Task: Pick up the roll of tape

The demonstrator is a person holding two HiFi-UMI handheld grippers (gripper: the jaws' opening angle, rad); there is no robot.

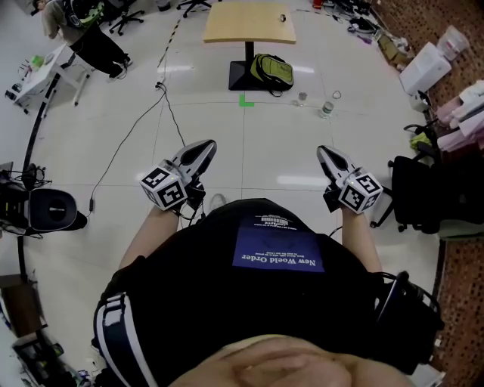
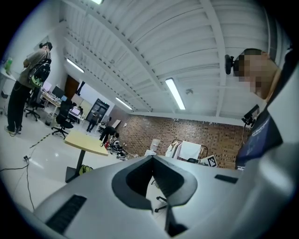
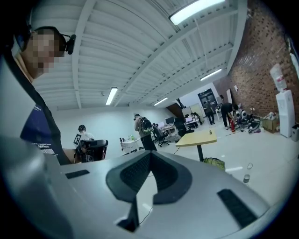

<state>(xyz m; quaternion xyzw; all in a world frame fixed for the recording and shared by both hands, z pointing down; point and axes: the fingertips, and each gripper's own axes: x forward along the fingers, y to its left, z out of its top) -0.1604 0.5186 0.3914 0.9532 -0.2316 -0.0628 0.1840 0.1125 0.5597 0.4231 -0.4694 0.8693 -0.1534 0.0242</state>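
A wooden table (image 1: pixel 249 21) stands across the floor, far ahead of me. A small dark ring-like object (image 1: pixel 282 17) lies near its right edge; it is too small to tell whether it is the roll of tape. I hold both grippers close to my waist, pointing level toward the table. My left gripper (image 1: pixel 208 143) is shut with nothing between its jaws, which also shows in the left gripper view (image 2: pixel 152 157). My right gripper (image 1: pixel 321 150) is shut and empty too, and its tips meet in the right gripper view (image 3: pixel 150 153). That view also shows the table (image 3: pixel 200 138).
A green backpack (image 1: pixel 271 70) leans at the table's base. Bottles (image 1: pixel 327 107) stand on the floor to its right. A black cable (image 1: pixel 128 136) runs across the tiles on the left. A black office chair (image 1: pixel 420 193) is at my right, a dark stool (image 1: pixel 49 210) at my left.
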